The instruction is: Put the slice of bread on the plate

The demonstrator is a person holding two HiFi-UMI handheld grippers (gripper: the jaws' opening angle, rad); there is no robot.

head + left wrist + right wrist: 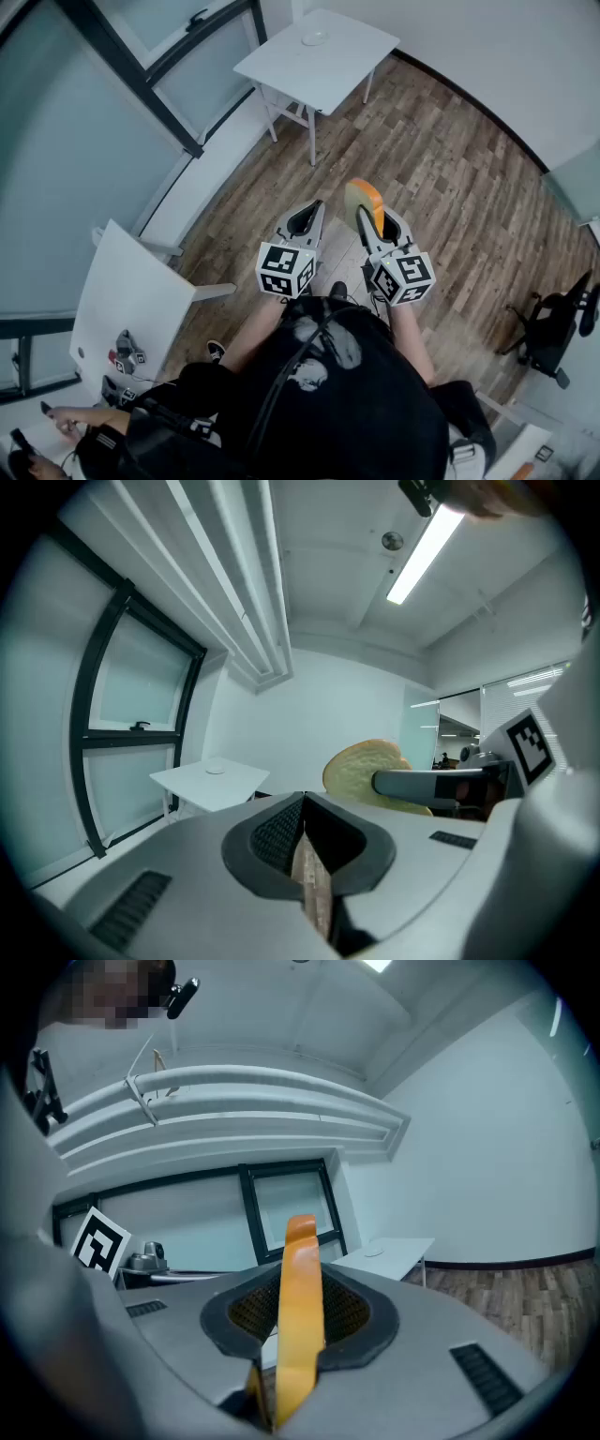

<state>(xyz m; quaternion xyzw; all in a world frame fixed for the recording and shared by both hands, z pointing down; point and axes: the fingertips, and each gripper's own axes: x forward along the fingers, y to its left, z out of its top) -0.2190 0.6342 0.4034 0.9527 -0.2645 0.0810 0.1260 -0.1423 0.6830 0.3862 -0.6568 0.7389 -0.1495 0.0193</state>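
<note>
Closest in, the person in a black top (347,394) holds both tools out ahead of the body, side by side and near each other. The left tool (305,834) is clenched, its dark ribbed pads pressed together with nothing between them. The right tool (298,1321) is clamped on the pale, round-topped slice of bread with an orange-brown crust (302,1269). The slice stands upright on edge between the pads, its top rising above the fingertips. In the left gripper view, the slice of bread shows its broad pale face just to the right of the left tool.

Below both tools lies the brown wood-plank floor (441,178). At the head view's left stands a white rectangular bench (131,300), and a black office chair (553,328) sits off to the right.

Farther on, well apart from the bread, a white square bench on thin legs (347,66) stands beside the dark-framed window wall (141,75). A small round white plate (314,37) rests on the top of that far bench, near its far edge.
</note>
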